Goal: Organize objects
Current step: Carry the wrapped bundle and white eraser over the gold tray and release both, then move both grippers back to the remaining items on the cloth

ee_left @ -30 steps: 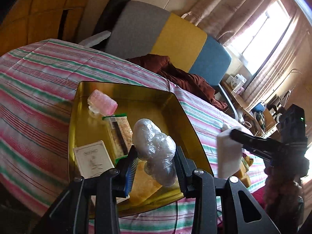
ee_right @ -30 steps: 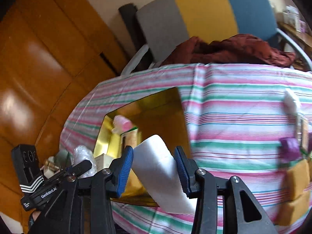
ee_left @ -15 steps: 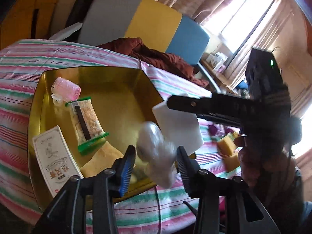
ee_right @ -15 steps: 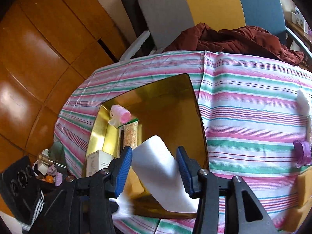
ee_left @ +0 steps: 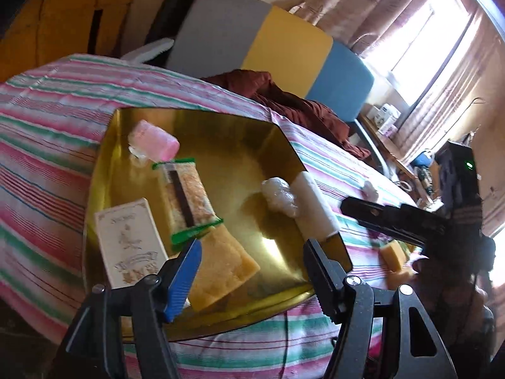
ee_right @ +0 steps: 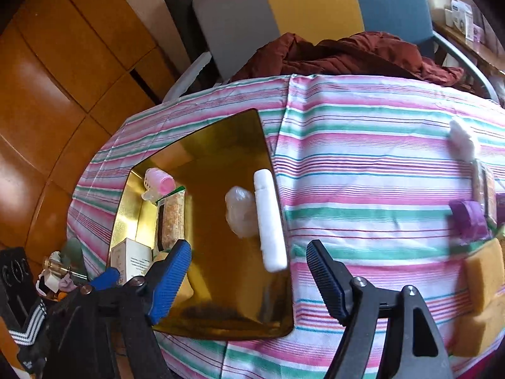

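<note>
A gold tray (ee_left: pixel 227 132) (ee_right: pixel 221 132) sits on the striped tablecloth. In it lie a pink roller (ee_left: pixel 154 140), a snack bar (ee_left: pixel 186 199), a white card box (ee_left: pixel 129 240), a yellow sponge (ee_left: pixel 221 268), a clear plastic wad (ee_left: pixel 279 195) (ee_right: pixel 240 211) and a white foam block (ee_left: pixel 315 211) (ee_right: pixel 270 218) against the tray's right rim. My left gripper (ee_left: pixel 252 271) is open and empty above the tray's near edge. My right gripper (ee_right: pixel 249 278) is open and empty, just in front of the foam block.
On the cloth right of the tray lie a purple object (ee_right: pixel 470 218), yellow sponges (ee_right: pixel 483 268), a packet (ee_right: pixel 486 189) and a white wad (ee_right: pixel 460 139). A chair with a dark red garment (ee_right: pixel 347 53) stands behind the table. Wooden floor lies to the left.
Both grippers opened. The plastic wad dropped from the left gripper and the foam block from the right one; both now lie in the tray. Both grippers have pulled back.
</note>
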The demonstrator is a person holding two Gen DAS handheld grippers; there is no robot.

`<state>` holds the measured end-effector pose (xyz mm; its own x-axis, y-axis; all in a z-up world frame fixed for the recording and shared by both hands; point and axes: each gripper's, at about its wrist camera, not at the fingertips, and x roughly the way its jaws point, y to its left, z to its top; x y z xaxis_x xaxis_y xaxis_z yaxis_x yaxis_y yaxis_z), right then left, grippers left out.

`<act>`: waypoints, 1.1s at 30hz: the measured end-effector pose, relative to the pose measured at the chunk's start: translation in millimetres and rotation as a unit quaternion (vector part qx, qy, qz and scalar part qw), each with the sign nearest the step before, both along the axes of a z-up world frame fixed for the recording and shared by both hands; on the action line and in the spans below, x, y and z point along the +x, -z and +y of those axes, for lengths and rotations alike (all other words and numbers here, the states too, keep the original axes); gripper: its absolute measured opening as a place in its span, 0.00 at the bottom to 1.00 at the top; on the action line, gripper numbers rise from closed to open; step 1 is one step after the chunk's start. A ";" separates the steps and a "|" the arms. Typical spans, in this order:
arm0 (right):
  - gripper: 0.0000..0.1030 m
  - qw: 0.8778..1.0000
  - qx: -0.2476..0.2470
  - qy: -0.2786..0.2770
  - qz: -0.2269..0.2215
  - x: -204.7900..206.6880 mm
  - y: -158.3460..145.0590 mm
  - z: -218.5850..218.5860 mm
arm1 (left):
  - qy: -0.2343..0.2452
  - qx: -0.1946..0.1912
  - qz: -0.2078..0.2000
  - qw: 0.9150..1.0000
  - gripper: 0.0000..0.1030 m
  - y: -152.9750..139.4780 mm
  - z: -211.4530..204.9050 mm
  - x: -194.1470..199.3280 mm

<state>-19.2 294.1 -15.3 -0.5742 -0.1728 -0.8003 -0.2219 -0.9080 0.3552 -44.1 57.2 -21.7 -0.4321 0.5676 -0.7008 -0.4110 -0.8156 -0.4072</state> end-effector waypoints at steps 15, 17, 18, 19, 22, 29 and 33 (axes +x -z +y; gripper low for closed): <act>0.82 0.993 0.107 -0.027 0.038 27.3 -11.4 -24.4 | -0.035 -0.094 0.062 0.993 0.82 -9.6 10.7 9.8; 0.83 0.991 0.119 -0.031 0.045 29.9 -12.5 -27.3 | -0.036 -0.104 0.074 0.991 0.83 -10.9 12.9 12.8; 0.83 0.991 0.125 -0.032 0.047 31.2 -12.7 -28.7 | -0.036 -0.107 0.077 0.991 0.83 -11.5 13.9 13.6; 0.83 0.990 0.130 -0.033 0.048 32.4 -12.6 -29.6 | -0.036 -0.113 0.082 0.990 0.83 -11.9 15.4 14.9; 0.83 0.990 0.131 -0.032 0.048 35.5 -11.2 -28.0 | -0.037 -0.126 0.096 0.987 0.84 -13.7 18.5 17.9; 0.83 0.990 0.128 -0.016 0.048 43.3 -8.0 -16.4 | -0.034 -0.158 0.131 0.978 0.87 -17.9 28.3 25.7; 0.83 0.991 0.128 -0.005 0.050 46.5 -8.9 -8.4 | -0.032 -0.170 0.145 0.974 0.90 -19.3 33.0 29.6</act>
<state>27.4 285.8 -6.4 -0.6526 0.0220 -0.7574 -0.1882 -0.9730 0.1339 -14.5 90.1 -2.5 -0.6663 0.2890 -0.6874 -0.4125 -0.9108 0.0169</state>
